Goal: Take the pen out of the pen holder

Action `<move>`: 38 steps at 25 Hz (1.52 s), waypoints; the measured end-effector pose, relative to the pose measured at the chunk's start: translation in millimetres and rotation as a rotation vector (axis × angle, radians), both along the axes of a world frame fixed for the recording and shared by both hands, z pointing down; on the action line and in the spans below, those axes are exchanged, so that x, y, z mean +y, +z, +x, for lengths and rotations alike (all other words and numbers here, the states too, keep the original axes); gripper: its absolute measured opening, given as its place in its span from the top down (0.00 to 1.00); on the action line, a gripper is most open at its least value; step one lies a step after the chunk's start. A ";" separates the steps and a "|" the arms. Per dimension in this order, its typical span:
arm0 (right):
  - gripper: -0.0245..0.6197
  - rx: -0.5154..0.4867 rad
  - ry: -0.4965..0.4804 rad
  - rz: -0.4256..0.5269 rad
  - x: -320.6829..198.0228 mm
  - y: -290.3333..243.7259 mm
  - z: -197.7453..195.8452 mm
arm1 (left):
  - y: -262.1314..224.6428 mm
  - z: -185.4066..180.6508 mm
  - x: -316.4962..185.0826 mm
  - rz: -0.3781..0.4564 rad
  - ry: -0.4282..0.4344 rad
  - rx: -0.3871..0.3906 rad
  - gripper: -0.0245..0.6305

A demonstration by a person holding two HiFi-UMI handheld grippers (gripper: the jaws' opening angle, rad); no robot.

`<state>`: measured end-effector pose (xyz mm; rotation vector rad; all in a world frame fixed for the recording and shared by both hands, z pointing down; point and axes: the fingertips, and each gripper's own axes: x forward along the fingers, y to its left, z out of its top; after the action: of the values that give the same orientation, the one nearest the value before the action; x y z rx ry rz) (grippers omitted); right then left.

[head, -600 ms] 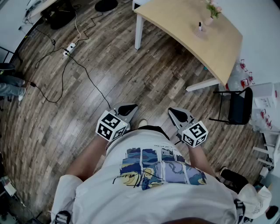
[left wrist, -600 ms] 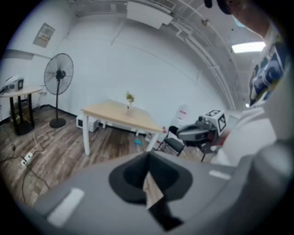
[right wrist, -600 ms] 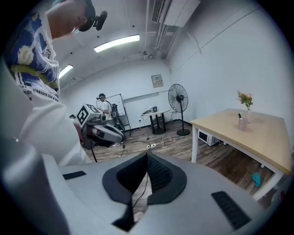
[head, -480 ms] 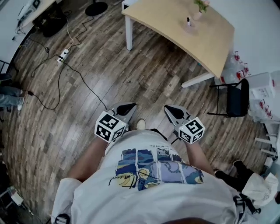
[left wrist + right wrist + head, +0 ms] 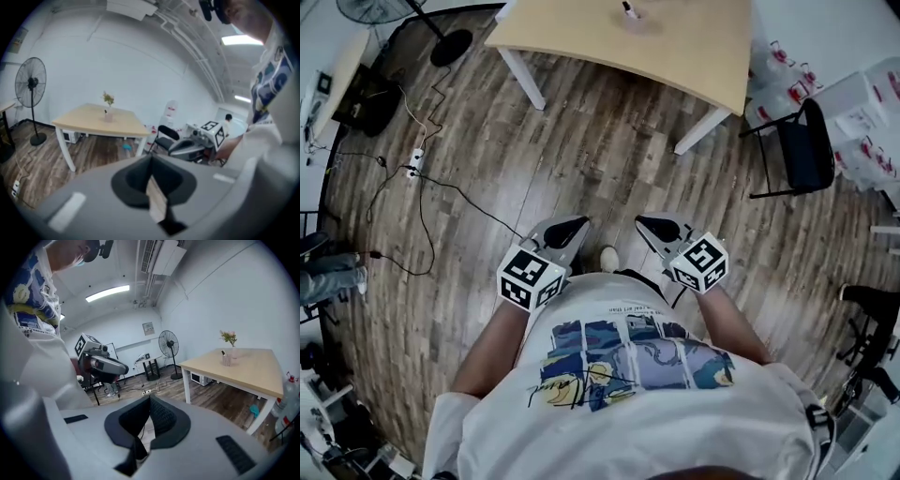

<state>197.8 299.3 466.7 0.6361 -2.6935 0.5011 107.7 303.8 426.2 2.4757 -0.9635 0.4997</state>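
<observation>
Both the left tool point(image 5: 566, 226) and right tool point(image 5: 660, 226) are clenched empty, well apart from the pen holder point(image 5: 226, 361).

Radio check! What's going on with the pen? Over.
Left gripper shut, empty. Right gripper shut, empty. Pen in holder on table, far ahead. Only floor between.
</observation>
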 end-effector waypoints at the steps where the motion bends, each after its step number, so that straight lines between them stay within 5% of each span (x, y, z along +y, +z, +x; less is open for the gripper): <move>1: 0.95 -0.001 0.007 0.001 -5.3 1.2 2.7 | -0.7 1.7 -6.2 0.004 0.011 -0.006 0.95; 10: 0.95 0.006 0.099 0.038 -82.0 1.1 -8.2 | 4.5 -20.0 -84.0 0.031 0.032 0.027 0.95; 13: 0.87 0.039 0.153 0.033 -116.3 2.7 -21.5 | 7.5 -38.2 -119.9 0.031 0.061 0.047 0.95; 23: 0.88 0.183 0.288 0.096 -261.7 -13.2 -77.1 | -15.3 -123.9 -231.6 0.076 0.142 0.099 0.95; 38: 0.87 0.285 0.334 0.136 -431.4 -9.8 -93.1 | 0.2 -224.1 -306.5 0.047 -0.033 0.127 0.95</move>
<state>104.7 -132.1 456.9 1.1153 -2.3744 0.2812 -116.3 -2.7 426.4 2.4953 -0.9741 0.3080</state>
